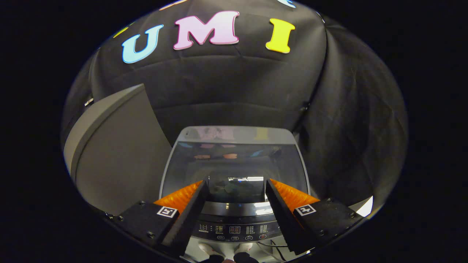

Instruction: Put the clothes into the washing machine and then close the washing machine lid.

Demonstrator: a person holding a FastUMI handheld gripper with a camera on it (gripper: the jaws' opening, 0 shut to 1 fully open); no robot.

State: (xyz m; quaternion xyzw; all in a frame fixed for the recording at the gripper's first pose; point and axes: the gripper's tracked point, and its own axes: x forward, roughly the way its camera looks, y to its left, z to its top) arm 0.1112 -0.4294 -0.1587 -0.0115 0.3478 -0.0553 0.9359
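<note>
Panel (120, 160), grey and curved, stands left of the gripper (237, 187), whose fingers are spread apart and grip nothing. We see the washing machine (234, 138) ahead and below, its lid (236, 164) seemingly down; clothes cannot be made out. We advise confirming full closure with even pressure near the control panel (236, 229).
</note>
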